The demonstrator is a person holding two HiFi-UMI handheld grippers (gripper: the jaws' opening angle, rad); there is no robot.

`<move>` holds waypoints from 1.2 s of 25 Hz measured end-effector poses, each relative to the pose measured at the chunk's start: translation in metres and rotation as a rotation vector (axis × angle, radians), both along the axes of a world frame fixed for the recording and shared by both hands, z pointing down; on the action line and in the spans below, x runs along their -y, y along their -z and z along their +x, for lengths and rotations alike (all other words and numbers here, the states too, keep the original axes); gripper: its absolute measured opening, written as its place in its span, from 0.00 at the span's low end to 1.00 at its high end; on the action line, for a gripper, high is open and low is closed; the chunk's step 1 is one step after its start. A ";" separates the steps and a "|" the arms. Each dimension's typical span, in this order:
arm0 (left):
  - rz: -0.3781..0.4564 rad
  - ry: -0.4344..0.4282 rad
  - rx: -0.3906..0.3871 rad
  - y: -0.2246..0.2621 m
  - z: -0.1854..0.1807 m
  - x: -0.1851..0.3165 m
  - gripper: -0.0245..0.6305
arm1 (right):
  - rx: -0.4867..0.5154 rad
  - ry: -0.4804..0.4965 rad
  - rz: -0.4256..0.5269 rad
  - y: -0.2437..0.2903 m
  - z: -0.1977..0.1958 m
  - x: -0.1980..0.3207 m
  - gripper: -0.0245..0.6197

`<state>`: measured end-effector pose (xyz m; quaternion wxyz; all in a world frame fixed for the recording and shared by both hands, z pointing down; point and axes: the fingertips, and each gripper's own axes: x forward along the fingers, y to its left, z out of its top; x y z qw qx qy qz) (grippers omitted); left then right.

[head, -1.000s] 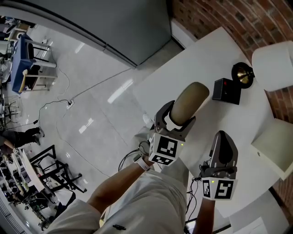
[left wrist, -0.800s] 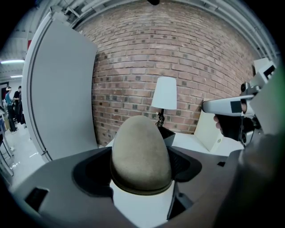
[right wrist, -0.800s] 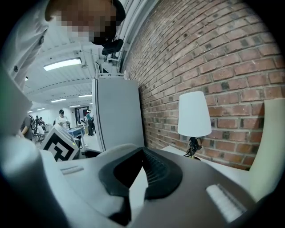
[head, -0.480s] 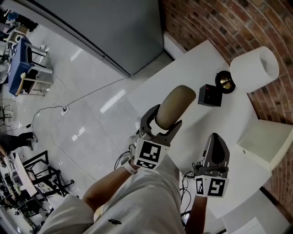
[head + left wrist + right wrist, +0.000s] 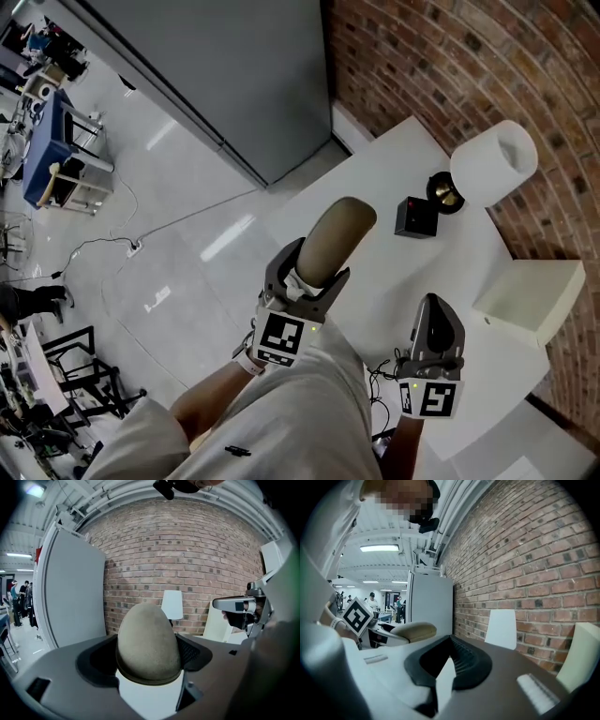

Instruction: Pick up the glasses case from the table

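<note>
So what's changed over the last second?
The left hand-held gripper has risen, carrying the glasses case higher above the table; the right hand-held gripper has come up too, empty. Unchanged: the left's grip on the case, the right's jaws together, and the black box, bell and white roll on the table.

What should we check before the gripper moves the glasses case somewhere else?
1. The glasses case sits between the jaws of the left gripper: ok.
2. The glasses case is up off the table: ok.
3. The right gripper is shut, empty and apart from the case: ok.
4. The black box and bell are clear of the case: ok.
5. The grip is tight enough not to slip: cannot tell.
</note>
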<state>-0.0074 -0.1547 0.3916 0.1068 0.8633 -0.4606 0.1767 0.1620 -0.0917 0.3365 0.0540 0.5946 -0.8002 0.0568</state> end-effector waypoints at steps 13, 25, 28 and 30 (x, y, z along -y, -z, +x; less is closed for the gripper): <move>0.043 -0.027 -0.056 0.053 -0.011 -0.012 0.61 | -0.062 -0.010 0.044 0.052 0.012 -0.019 0.05; 0.088 -0.050 -0.100 0.097 -0.025 -0.039 0.61 | -0.029 -0.083 0.145 0.090 0.029 -0.042 0.05; 0.104 -0.042 -0.116 0.109 -0.027 -0.045 0.61 | -0.029 -0.097 0.152 0.093 0.032 -0.048 0.05; 0.106 -0.040 -0.122 0.115 -0.027 -0.047 0.61 | -0.028 -0.096 0.151 0.093 0.033 -0.051 0.05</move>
